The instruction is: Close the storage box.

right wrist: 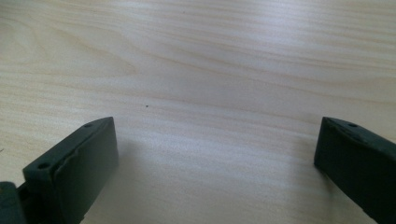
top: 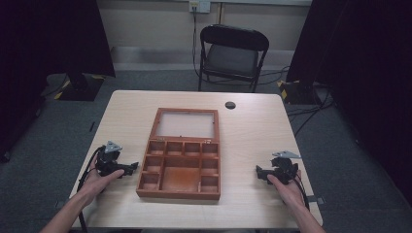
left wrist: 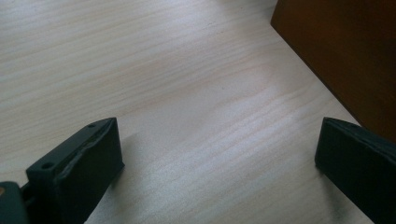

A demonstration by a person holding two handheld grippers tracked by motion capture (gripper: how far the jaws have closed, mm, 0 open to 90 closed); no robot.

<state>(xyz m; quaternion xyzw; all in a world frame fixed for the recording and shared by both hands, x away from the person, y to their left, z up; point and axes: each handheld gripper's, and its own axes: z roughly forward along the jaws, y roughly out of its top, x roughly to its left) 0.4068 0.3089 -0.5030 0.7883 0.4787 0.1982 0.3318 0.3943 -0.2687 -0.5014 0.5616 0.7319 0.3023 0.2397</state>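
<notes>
At table centre, wooden box (top: 180,167) lies open; we note left gripper (top: 130,167) and right gripper (top: 260,174) both spread, empty; risk: left jaw knocks box wall, shifting it

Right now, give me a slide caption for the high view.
Open wooden box lies on the table between the open left gripper and right gripper.

Box (top: 180,167) at table (top: 252,131) centre, lid back.
Left gripper (top: 130,168) just beside its left wall; right gripper (top: 259,173) well apart, right.
</notes>
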